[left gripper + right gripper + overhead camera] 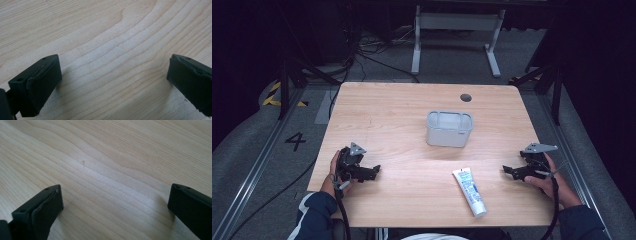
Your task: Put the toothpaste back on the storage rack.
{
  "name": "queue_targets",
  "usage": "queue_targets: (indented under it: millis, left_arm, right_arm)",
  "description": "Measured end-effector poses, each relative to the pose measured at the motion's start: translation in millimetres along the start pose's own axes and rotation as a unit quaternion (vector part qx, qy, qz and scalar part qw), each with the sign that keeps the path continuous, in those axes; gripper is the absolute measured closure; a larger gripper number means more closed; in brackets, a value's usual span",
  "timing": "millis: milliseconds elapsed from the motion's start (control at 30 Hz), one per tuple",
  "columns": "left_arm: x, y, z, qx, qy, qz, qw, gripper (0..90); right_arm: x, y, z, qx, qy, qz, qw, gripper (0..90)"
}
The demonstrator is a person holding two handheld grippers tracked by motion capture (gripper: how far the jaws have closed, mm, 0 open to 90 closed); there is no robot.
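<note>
This was a lab or recording studio rather than a home. A lone wooden desk (412, 105) stood on grey carpet, hemmed in by black curtains beyond both claws. Outside the left claw (371, 171) an aluminium rail (257, 170) ran along the floor, with a taped number four (295, 141) and yellow-black hazard tape (274, 95) farther out. Ahead of the claws, past the desk, loose cables (372, 47) trailed around a white metal frame (457, 30).
</note>
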State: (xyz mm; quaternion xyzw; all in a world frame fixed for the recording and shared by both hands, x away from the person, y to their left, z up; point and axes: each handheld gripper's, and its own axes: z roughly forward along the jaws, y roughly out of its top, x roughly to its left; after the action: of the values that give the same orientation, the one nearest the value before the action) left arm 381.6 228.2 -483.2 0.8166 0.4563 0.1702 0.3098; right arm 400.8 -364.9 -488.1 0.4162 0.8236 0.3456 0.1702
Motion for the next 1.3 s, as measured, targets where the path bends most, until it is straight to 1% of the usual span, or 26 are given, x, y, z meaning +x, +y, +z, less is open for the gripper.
queue_targets:
  millis: [67,100,133,167,200,233,300,400,533,567,633,733,833,967,1000,1033,1067,1133,1233,1300]
  left_arm:
    - [-0.1,-0.4,-0.2,-0.001,-0.002,0.0,1.0,0.1]
    - [-0.9,-1.0,0.1,-0.004,-0.002,-0.004,1.0,0.1]
    - [0.5,-1.1,-0.6,-0.002,-0.002,0.006,1.0,0.1]
    - [1.1,-2.1,-1.7,0.001,-0.012,0.008,0.9999,0.1]
    - [1.9,-2.7,-1.9,-0.001,-0.015,0.012,0.9998,0.1]
    - [3.9,-3.5,-2.9,0.001,-0.023,0.021,0.9995,0.1]
    - [4.4,-3.6,-3.2,0.002,-0.025,0.023,0.9994,0.1]
    - [5.2,-4.0,-3.5,0.002,-0.029,0.026,0.9992,0.1]
    - [5.7,-4.3,-3.9,0.002,-0.03,0.029,0.9991,0.1]
    - [5.7,-4.4,-3.9,0.003,-0.031,0.029,0.9991,0.1]
    - [5.9,-4.6,-3.6,0.001,-0.031,0.029,0.9991,0.1]
    - [6.1,-4.6,-3.6,0.0,-0.03,0.031,0.9991,0.1]
    - [6.1,-4.5,-3.6,0.0,-0.031,0.03,0.9991,0.1]
    - [6.1,-4.6,-3.6,0.001,-0.031,0.03,0.9991,0.1]
    - [6.1,-4.6,-3.6,0.0,-0.031,0.03,0.9991,0.1]
    - [6.0,-4.6,-3.6,0.0,-0.031,0.03,0.9991,0.1]
    - [6.1,-4.5,-3.7,0.001,-0.031,0.03,0.9991,0.1]
    - [6.2,-4.5,-3.6,0.0,-0.03,0.031,0.9991,0.1]
    - [6.1,-4.6,-3.6,0.001,-0.031,0.03,0.9991,0.1]
    - [6.1,-4.6,-3.6,0.001,-0.031,0.03,0.9991,0.1]
  right_arm:
    - [0.2,-0.1,-0.1,0.001,-0.001,0.001,1.0,0.3]
    - [0.2,-0.1,-0.1,0.001,-0.001,0.001,1.0,0.3]
    - [0.2,0.0,-0.1,0.001,-0.001,0.001,1.0,0.3]
    - [0.1,0.2,0.0,0.001,-0.001,0.0,1.0,0.3]
    - [-0.1,0.9,0.0,0.004,0.0,0.0,1.0,0.3]
    - [-0.1,1.8,0.1,0.009,-0.002,-0.001,1.0,0.2]
    - [0.1,2.0,0.1,0.01,-0.002,0.0,1.0,0.2]
    - [0.8,4.7,-0.6,0.024,-0.005,0.005,0.9997,0.3]
    - [0.9,9.0,-1.8,0.05,-0.003,-0.001,0.9988,0.7]
    - [1.1,9.9,-2.1,0.055,-0.002,0.001,0.9985,0.7]
    - [1.2,11.0,-2.2,0.062,-0.002,-0.002,0.9981,0.7]
    - [1.7,12.2,-2.3,0.069,-0.004,0.001,0.9976,0.7]
    - [2.2,12.0,-2.9,0.066,-0.002,0.003,0.9978,2.5]
    - [3.4,12.4,-4.3,0.065,0.002,-0.001,0.9979,7.1]
    - [3.8,12.8,-4.6,0.063,0.004,-0.002,0.998,10.2]
    - [3.9,13.4,-5.4,0.06,0.006,-0.005,0.9982,15.6]
    - [4.4,14.1,-6.5,0.058,0.009,-0.004,0.9983,18.4]
    - [5.7,15.4,-7.7,0.059,0.021,-0.001,0.998,16.4]
    - [13.3,18.8,-11.8,0.059,0.03,-0.013,0.9977,18.1]
    - [20.4,23.8,-16.4,0.056,0.042,-0.018,0.9974,17.9]
